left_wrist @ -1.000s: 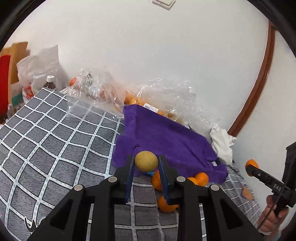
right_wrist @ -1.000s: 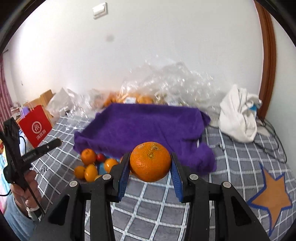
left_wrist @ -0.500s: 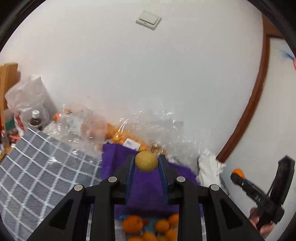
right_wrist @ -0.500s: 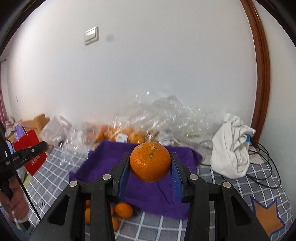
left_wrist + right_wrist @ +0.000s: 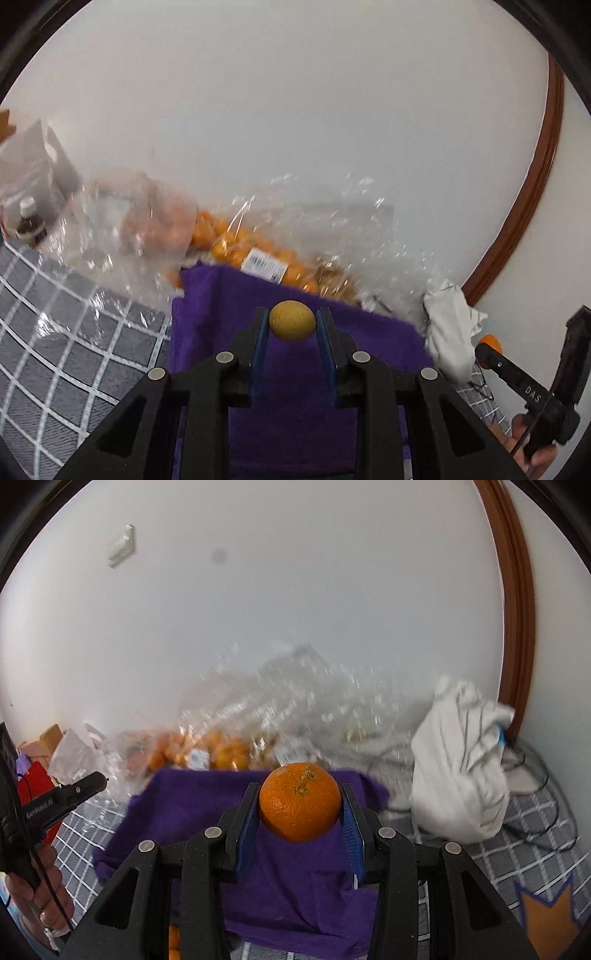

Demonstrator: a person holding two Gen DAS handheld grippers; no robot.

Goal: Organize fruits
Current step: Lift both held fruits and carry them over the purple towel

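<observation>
Left gripper [image 5: 291, 325] clamped a yellow fruit [image 5: 292, 320], right gripper [image 5: 300, 806] clamped an orange [image 5: 300, 807], "DAS" read on right gripper, both raised since earlier, purple cloth [image 5: 295, 878] now underneath.

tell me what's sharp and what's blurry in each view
Left wrist view: the small round yellow fruit in the left tongs is crisp; the clear plastic bags smear. Right wrist view: the large orange is sharp, the white cloth bundle streaked.
</observation>
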